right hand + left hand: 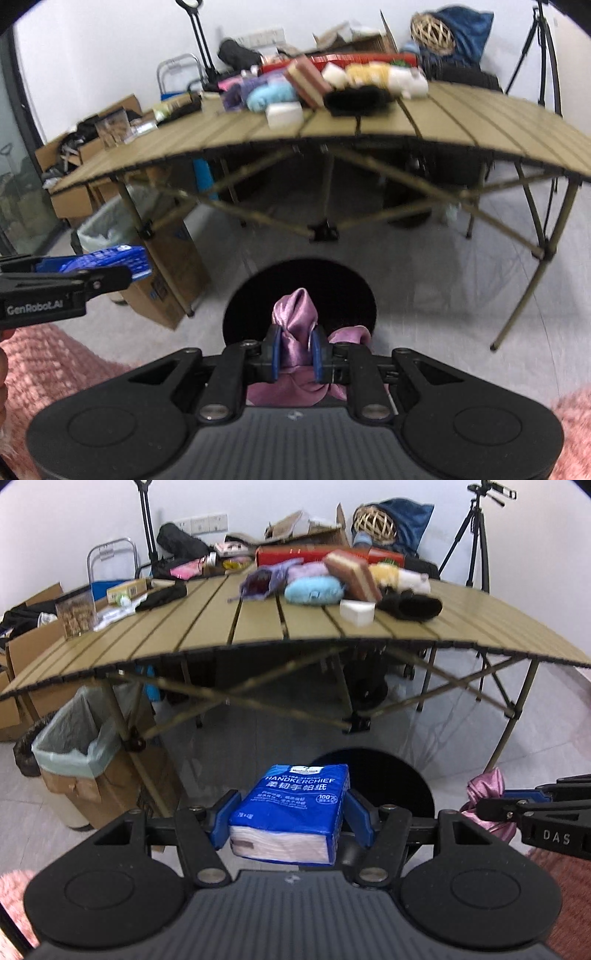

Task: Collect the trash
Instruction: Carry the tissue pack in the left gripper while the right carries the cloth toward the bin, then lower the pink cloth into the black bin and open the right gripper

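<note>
Blue tissue pack (291,812) clamped between blue pads of left gripper (291,818), held above floor in front of folding table (332,635); pink satin cloth (297,325) pinched in right gripper (295,356), fingers nearly together on it. Black round object (299,295) on floor beyond both grippers. Bag-lined bin (74,734) at left by table leg. Clutter on tabletop

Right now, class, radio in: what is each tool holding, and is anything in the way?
Left tool shut on blue tissue pack. Right tool shut on pink satin cloth. Lined bin beside table leg; black round opening directly ahead, nothing blocking.
</note>
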Tool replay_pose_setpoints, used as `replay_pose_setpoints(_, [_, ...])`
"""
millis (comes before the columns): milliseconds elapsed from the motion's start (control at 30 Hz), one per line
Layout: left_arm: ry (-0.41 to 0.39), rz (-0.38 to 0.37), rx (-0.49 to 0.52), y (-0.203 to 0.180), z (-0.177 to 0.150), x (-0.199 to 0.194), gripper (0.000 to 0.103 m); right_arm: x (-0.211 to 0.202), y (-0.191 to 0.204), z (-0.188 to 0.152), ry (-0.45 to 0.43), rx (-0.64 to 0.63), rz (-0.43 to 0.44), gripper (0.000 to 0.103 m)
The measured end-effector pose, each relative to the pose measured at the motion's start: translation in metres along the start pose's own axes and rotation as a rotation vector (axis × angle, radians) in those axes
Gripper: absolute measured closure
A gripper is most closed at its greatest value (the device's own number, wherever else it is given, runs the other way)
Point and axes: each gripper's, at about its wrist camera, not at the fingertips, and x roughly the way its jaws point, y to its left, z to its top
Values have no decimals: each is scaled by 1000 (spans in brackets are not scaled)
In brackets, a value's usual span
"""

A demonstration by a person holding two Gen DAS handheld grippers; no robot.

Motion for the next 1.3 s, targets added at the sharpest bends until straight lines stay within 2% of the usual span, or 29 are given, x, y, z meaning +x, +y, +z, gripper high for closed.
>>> replay_pose_setpoints(267, [75,14,-17,9,-11,20,41,24,-5,-9,116,19,-31,87])
replay_pose_setpoints(533, [115,18,-39,17,-14,33,41,42,-3,-8,171,10,-28,87])
replay_pose_setpoints(900, [138,23,-58,25,-14,45,41,61,1,2,185,-18,-26,87])
replay_pose_setpoints(1300, [161,33,-83,35,-14,58,41,86,19,26,156,-75,-15,87])
